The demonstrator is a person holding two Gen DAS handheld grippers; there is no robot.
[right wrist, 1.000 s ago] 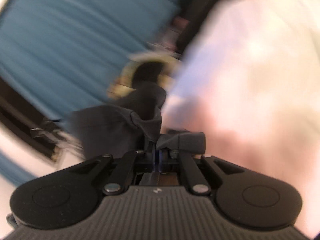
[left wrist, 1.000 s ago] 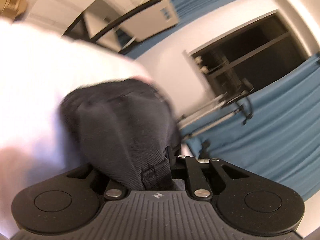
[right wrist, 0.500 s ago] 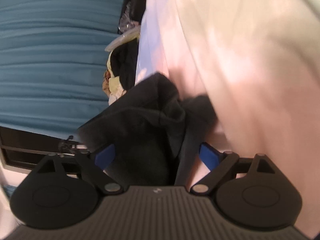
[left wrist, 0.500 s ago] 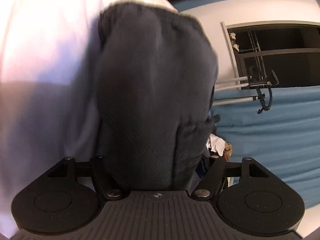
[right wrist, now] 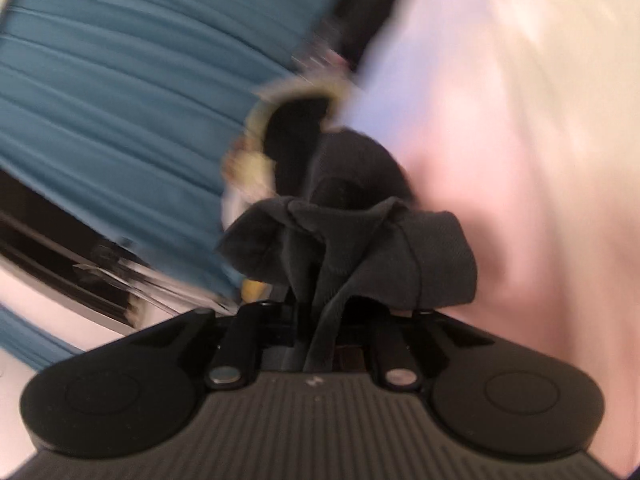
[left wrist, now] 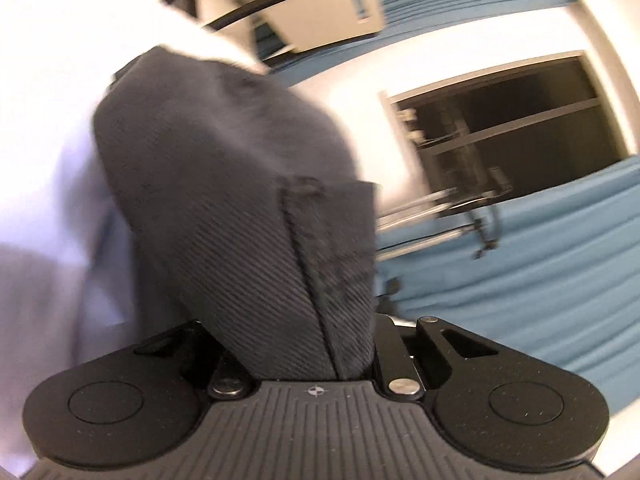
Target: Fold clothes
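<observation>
- Left claw (left wrist: pixel 316 344) is clamped on the dark grey garment (left wrist: pixel 240 208): the cloth runs straight down into the gap between its arms, and the fingertips themselves are buried under the fabric.
- From that grip the garment bulges forward in a thick ribbed fold with a stitched seam (left wrist: pixel 304 264) running along it, filling the middle of the left wrist view.
- Left of and behind the cloth lies a white sheet (left wrist: pixel 48 160), blurred and bright, with the garment up against it.
- To the right of the cloth there is a blue curtain (left wrist: pixel 520 280), and above it a dark window (left wrist: pixel 512 120) set in a white wall; a pale box-shaped unit (left wrist: pixel 332 12) sits higher up.
- Right claw (right wrist: pixel 320 320) is pinched shut on the same dark grey garment (right wrist: pixel 360 248); a narrow strip of fabric drops between the closed arms.
- Above that grip the cloth bunches into crumpled folds that spill to both sides of the claw.
- Past the bunch there is a yellowish rimmed object (right wrist: pixel 296 96) with dark cloth in it, too smeared to name.
- The right half of this view is the white sheet (right wrist: pixel 520 120), tinted pink; the left half is the blue curtain (right wrist: pixel 120 100).
- Both views are blurred.
</observation>
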